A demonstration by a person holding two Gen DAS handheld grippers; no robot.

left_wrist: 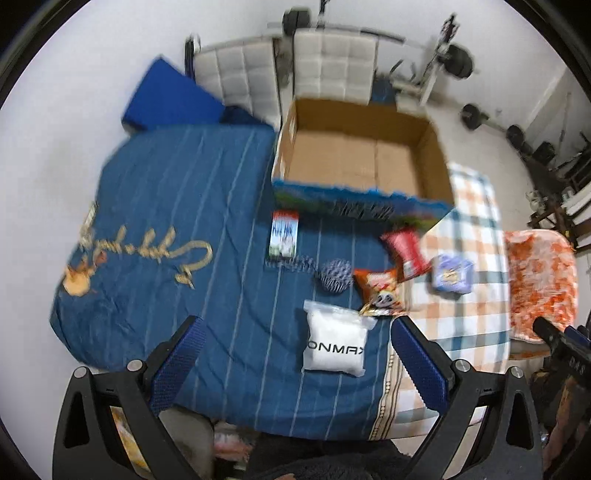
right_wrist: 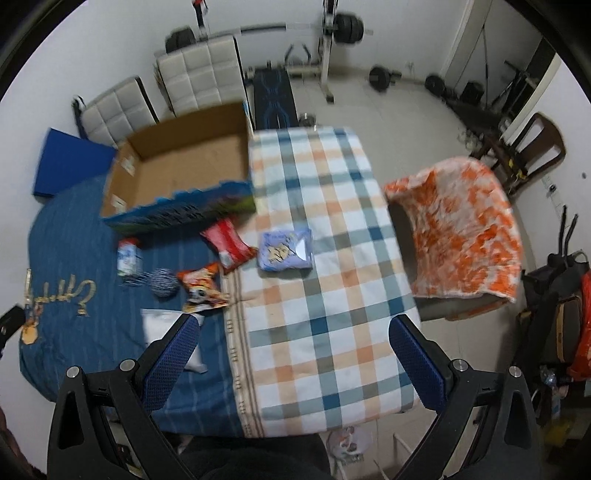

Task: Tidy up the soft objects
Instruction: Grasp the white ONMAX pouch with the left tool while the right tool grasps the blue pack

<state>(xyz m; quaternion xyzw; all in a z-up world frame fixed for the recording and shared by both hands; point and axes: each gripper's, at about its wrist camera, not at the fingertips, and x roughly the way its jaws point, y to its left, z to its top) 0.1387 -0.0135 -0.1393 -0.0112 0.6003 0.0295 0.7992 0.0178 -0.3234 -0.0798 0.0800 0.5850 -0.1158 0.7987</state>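
Soft items lie on a cloth-covered table in front of an open cardboard box: a white bag marked ONMAX, an orange snack bag, a red snack bag, a striped ball, a lilac tissue pack and a blue-white carton. My left gripper is open and empty, above the white bag. My right gripper is open and empty over the checked cloth.
A blue cloth covers the table's left half. An orange-white blanket drapes a seat to the right. White chairs, a blue cushion and weight equipment stand behind.
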